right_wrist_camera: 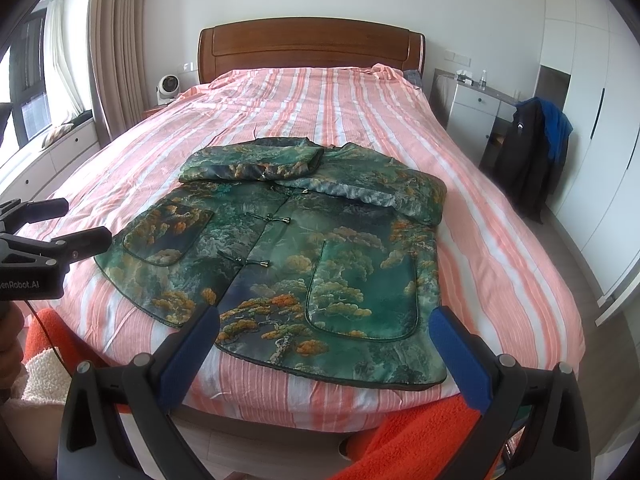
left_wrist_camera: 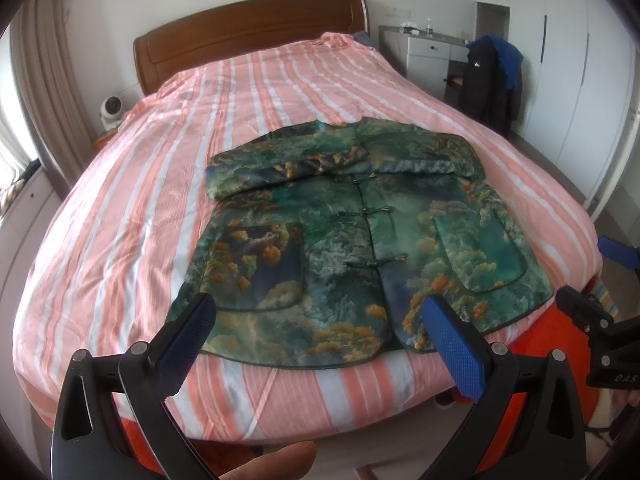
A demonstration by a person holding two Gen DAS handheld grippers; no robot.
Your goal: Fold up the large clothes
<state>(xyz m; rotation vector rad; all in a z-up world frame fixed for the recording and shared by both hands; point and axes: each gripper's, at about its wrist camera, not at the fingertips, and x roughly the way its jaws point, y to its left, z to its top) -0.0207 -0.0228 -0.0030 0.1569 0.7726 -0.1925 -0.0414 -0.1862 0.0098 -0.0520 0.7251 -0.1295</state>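
A green jacket with an orange and teal tree print lies flat, front up, on the bed near its foot. Both sleeves are folded across the chest. It also shows in the right wrist view. My left gripper is open and empty, held just above the jacket's bottom hem. My right gripper is open and empty, above the hem at the jacket's right side. The right gripper also shows at the edge of the left wrist view, and the left gripper shows in the right wrist view.
The bed has a pink and white striped cover and a wooden headboard. An orange fleece lies at the bed's foot. A chair with dark coats stands right of the bed by a white cabinet. A small fan stands at the far left.
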